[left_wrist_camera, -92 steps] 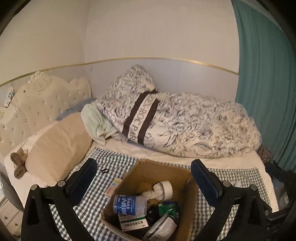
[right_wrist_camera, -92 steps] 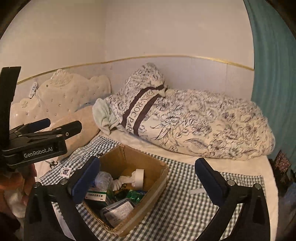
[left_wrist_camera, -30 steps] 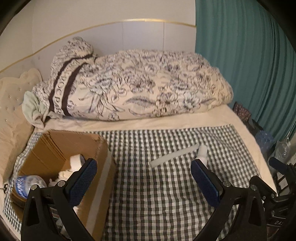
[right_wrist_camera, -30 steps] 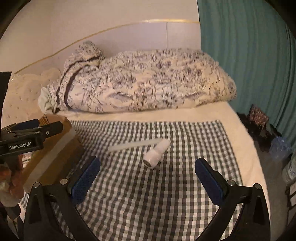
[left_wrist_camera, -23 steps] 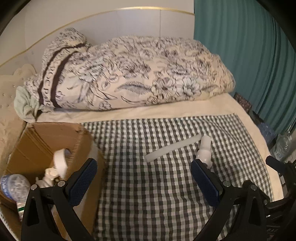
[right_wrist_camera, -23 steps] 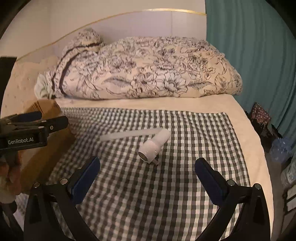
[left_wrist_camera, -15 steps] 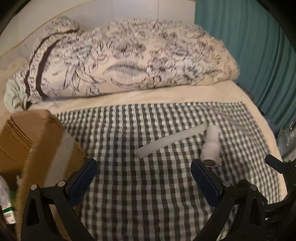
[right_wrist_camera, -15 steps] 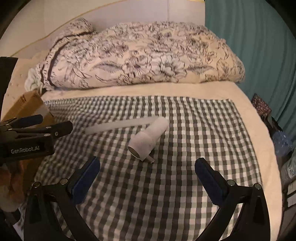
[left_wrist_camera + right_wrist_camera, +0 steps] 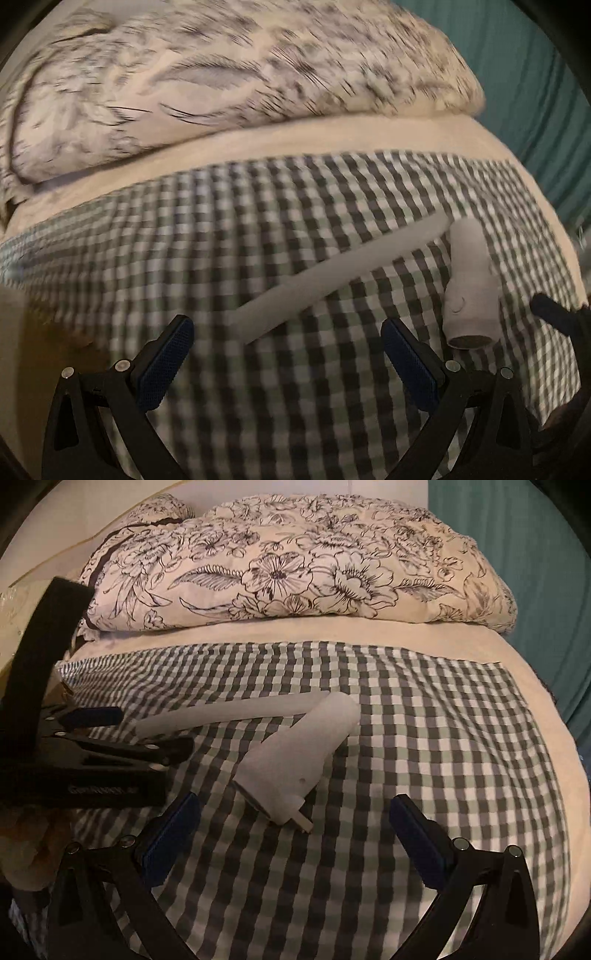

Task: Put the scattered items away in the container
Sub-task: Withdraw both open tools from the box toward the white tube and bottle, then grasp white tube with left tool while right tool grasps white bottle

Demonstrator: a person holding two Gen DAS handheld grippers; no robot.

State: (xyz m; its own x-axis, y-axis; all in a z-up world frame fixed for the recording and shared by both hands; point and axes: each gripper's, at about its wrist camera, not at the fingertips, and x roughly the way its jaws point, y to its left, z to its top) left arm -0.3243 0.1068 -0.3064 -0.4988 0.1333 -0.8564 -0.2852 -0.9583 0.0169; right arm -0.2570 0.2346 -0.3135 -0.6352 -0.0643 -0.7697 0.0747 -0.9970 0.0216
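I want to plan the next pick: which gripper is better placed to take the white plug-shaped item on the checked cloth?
Probably the right gripper: it is open and the white plug-shaped item lies just ahead, centred between its fingers. The left gripper faces the white stick instead.

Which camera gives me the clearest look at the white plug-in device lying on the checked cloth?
The right wrist view: the white plug-in device lies sharp and near centre, its prong end toward the open right gripper. The left wrist view is motion-blurred and shows it off to the right, outside the open left gripper.
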